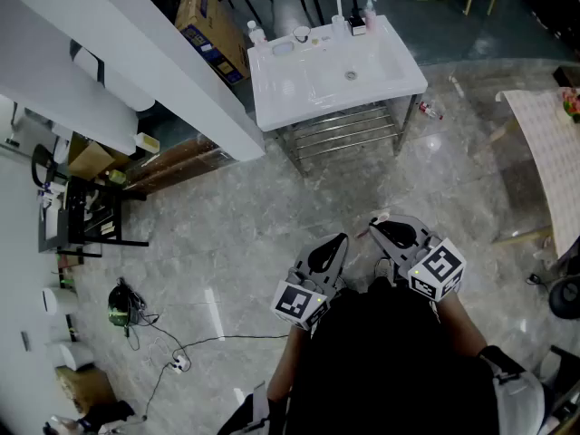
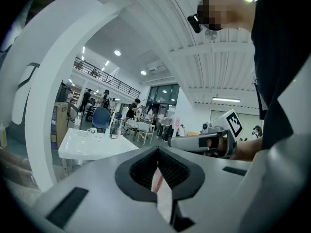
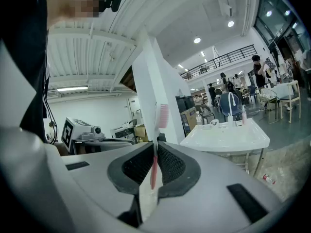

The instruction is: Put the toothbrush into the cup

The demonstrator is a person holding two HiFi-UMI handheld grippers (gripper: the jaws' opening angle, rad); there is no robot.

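A cardboard box leans by the white partition at the far left of the head view as we stand on the grey marble floor, well back from the white sink. The cup sits on the sink's back edge, among small bottles, far from both of our tools.

Nearer to us, the left gripper is held at waist height, pointing toward the sink. Its own view shows the dark ribbed jaws drawn together at the tips, and we can make out nothing held between them.

Just to the right, the right gripper sits level with its partner, the two near each other but apart. Its jaws are clamped on the pink toothbrush, gripping the handle. The brush stands upright, its bristled head rising clear above the jaw tips. In the right gripper view the sink lies ahead and to the right of the brush.
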